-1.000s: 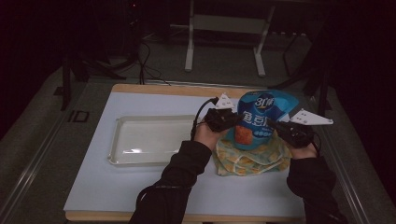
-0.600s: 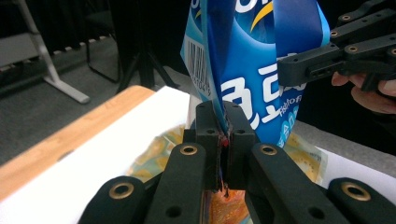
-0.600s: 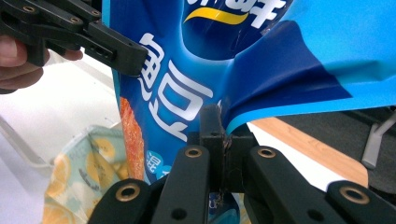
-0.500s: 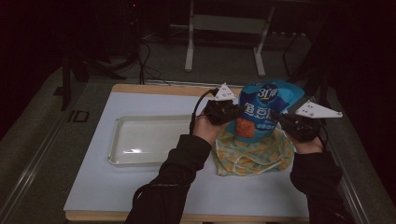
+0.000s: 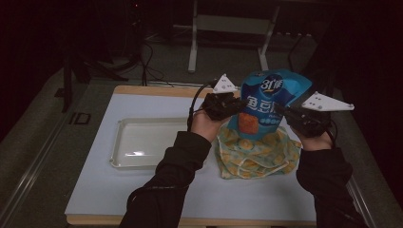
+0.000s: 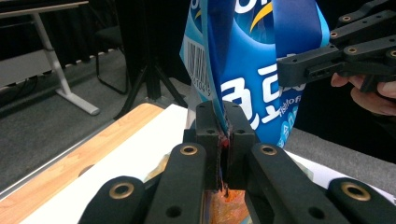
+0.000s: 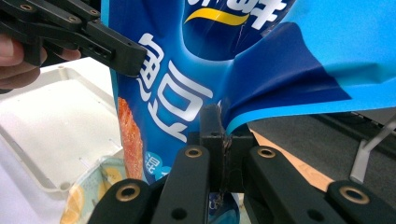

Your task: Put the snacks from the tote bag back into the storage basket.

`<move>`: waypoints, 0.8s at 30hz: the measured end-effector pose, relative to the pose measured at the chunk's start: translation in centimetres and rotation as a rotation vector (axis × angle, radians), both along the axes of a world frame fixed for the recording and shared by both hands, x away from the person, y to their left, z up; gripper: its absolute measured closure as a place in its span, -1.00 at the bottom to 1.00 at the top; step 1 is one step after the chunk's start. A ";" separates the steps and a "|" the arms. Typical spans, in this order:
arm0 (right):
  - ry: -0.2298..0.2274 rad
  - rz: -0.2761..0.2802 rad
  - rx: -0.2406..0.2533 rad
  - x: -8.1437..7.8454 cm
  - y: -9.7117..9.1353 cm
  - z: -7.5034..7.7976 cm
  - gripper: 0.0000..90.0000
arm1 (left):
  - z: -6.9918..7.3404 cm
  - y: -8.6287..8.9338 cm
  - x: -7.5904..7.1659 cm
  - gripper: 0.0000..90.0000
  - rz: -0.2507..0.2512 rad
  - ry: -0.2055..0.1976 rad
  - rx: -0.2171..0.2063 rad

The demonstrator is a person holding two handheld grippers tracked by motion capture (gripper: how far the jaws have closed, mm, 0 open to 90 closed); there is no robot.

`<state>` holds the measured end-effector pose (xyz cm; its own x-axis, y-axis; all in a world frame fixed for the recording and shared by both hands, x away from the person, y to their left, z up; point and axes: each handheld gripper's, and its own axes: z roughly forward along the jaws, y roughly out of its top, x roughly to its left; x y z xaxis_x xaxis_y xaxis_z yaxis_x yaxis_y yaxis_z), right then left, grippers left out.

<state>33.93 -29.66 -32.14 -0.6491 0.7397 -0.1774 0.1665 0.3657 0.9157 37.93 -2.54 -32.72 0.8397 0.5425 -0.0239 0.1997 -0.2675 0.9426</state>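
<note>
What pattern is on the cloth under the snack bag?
Yellow citrus slices on pale green cloth, clearest in the high view.

The blue snack bag [image 5: 266,102] (white lettering, orange food picture) hangs upright above the yellow patterned cloth [image 5: 259,154].

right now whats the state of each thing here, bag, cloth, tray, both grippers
bag: upright, lifted, pinched at both side edges, bottom down in the cloth
cloth: crumpled on the table, around the bag's base
tray: flat on the table, empty
left gripper: shut on the bag's edge
right gripper: shut on the bag's other edge
</note>
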 end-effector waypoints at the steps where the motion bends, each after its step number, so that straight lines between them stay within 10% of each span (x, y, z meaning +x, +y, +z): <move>1: -0.004 0.005 -0.001 0.0 0.4 0.3 0.99 | 0.2 0.2 -0.1 0.96 0.001 0.000 0.003; 24: -0.007 0.020 0.015 0.2 6.9 0.9 0.99 | 0.7 6.6 -1.3 0.96 0.092 0.008 -0.016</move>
<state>34.13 -22.78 -31.24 -0.6626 0.7292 -0.1710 0.1531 0.3554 0.9221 36.59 4.09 -31.98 0.7859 0.6171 -0.0391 0.2300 -0.2329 0.9449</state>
